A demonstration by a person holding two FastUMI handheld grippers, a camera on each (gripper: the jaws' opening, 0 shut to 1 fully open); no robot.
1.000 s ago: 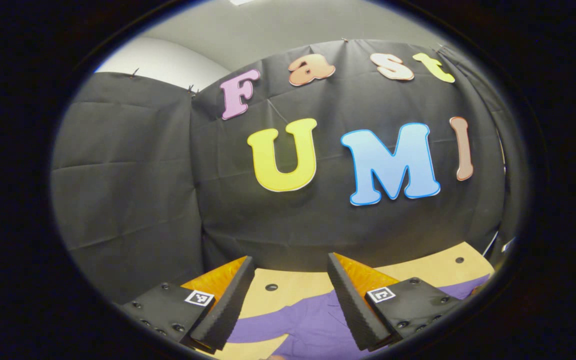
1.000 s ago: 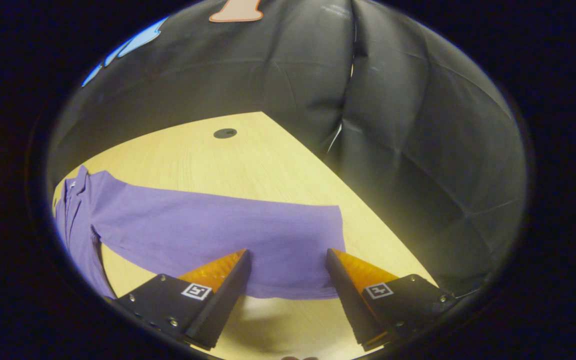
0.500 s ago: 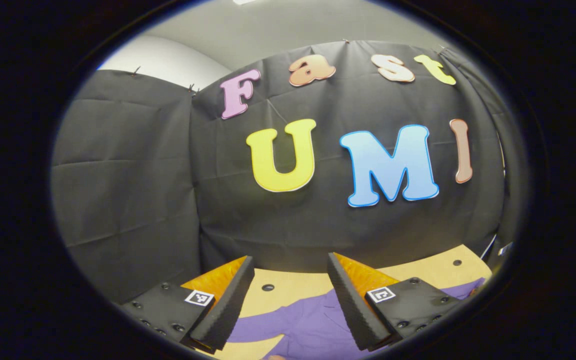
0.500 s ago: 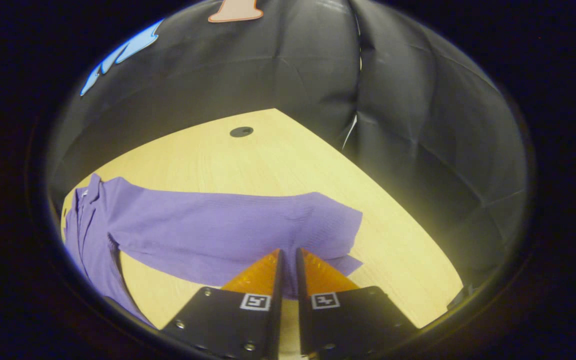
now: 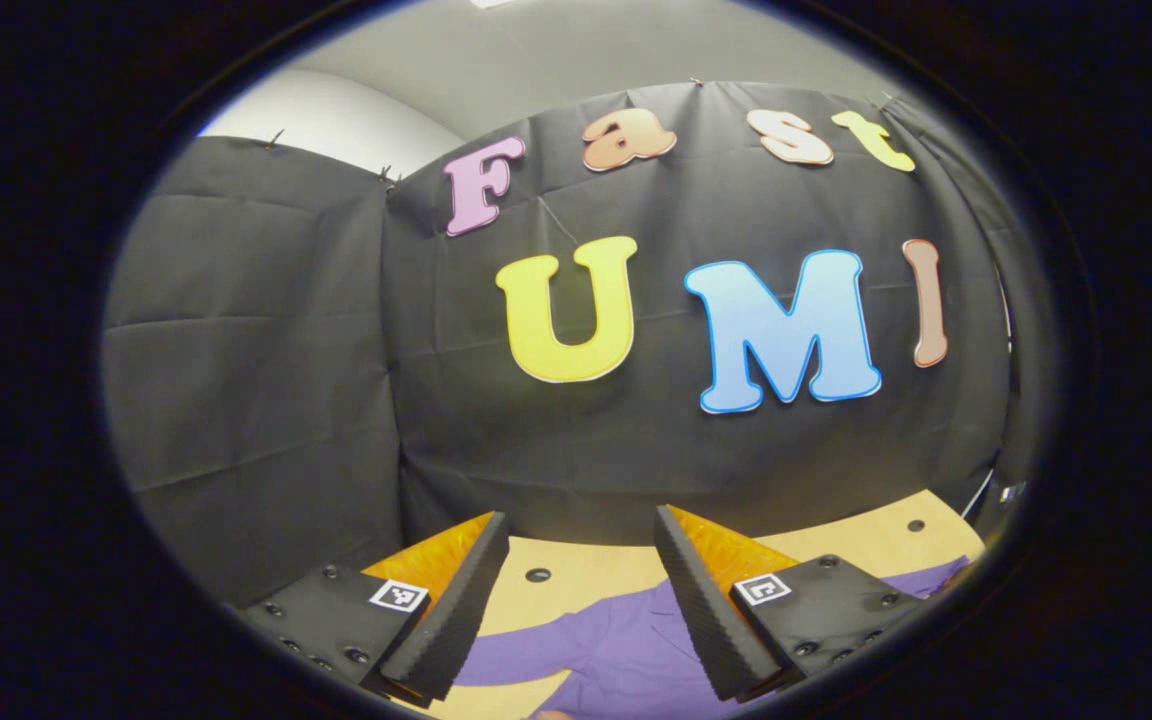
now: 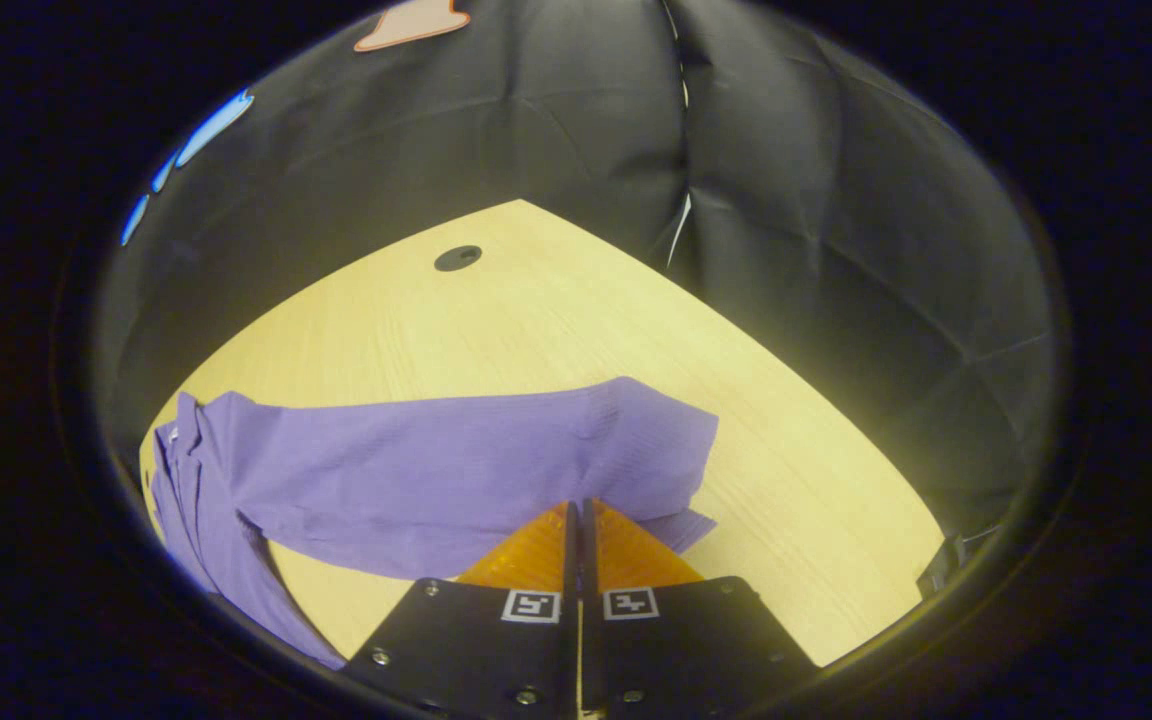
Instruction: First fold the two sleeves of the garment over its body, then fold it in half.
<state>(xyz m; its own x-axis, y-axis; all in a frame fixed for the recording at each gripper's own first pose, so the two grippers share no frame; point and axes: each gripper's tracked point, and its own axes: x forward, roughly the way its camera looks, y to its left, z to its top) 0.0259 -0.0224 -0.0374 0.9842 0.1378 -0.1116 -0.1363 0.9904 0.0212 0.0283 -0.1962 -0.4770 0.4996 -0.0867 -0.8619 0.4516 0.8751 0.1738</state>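
sleeve (image 6: 456,470) pinched at its near edge by right claw (image 6: 576,515)

Bare table (image 6: 556,300) beyond the garment (image 6: 436,480), cloth wall (image 6: 836,250) behind.

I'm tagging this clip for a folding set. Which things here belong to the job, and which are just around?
Job:
purple garment
its sleeve, pinched by the shut right tool
left tool, open above the garment

Just around:
wooden table
black cloth wall
dark hole in the table
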